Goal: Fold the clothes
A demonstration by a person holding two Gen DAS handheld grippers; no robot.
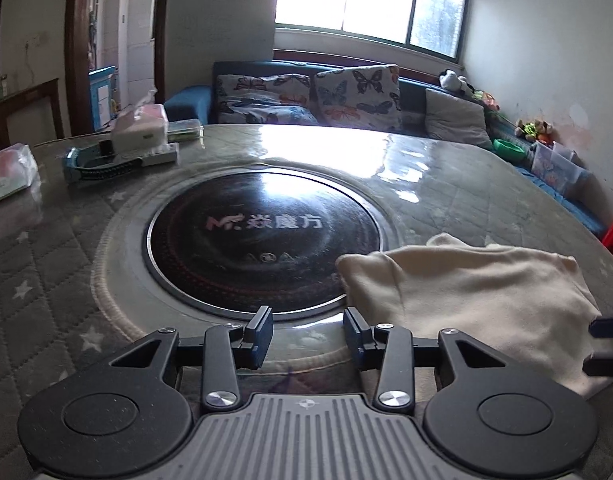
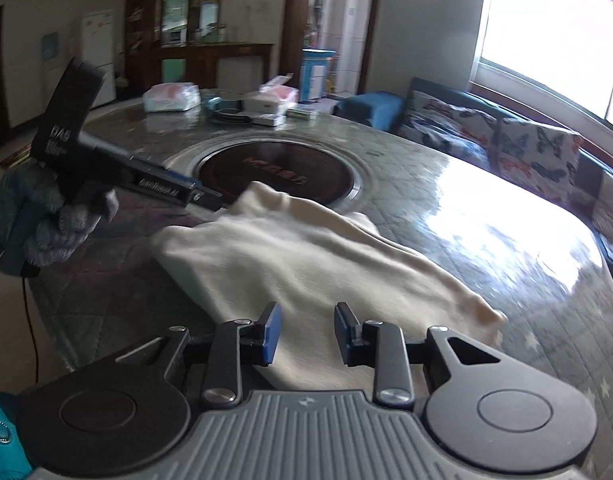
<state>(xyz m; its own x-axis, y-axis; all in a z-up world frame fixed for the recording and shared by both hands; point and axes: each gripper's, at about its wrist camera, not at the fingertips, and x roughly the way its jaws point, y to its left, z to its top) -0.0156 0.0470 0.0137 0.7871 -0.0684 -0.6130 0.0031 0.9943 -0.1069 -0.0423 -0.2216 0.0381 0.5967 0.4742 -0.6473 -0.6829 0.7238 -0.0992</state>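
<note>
Lying on the desk point(image 2: 486, 216), the cream cloth point(image 2: 306, 256) fills the middle of the right wrist frame and the lower right of the left wrist frame, its far edge lapping onto the rim of the black round cooktop point(image 1: 266, 236) set into the desk.

At the left of the right wrist frame a gloved hand point(image 2: 54, 216) holds the left gripper point(image 2: 210, 200), which reaches toward the cloth's upper left corner; whether it touches the fabric cannot be told from there. In its own view the left gripper's fingers point(image 1: 262, 336) stand spread with nothing between them, just left of the cloth's near edge.

Moving right, the cloth looks soft, thin and light: it sags into shallow ripples, and a doubled layer shows along its left side, so it seems folded over at least once. Whether that is a finished fold or a half-way one, the pictures do not settle. It should drape and slide easily on the glossy surface, so I judge a pinch at a corner or along a doubled edge would hold better than one on the flat middle.

The right gripper point(image 2: 306, 336) hangs over the near edge of the cloth, lower centre of its frame, fingers spread and gripping nothing. The loose corner at the far right point(image 2: 490, 316) looks like a fair place to take hold.
</note>
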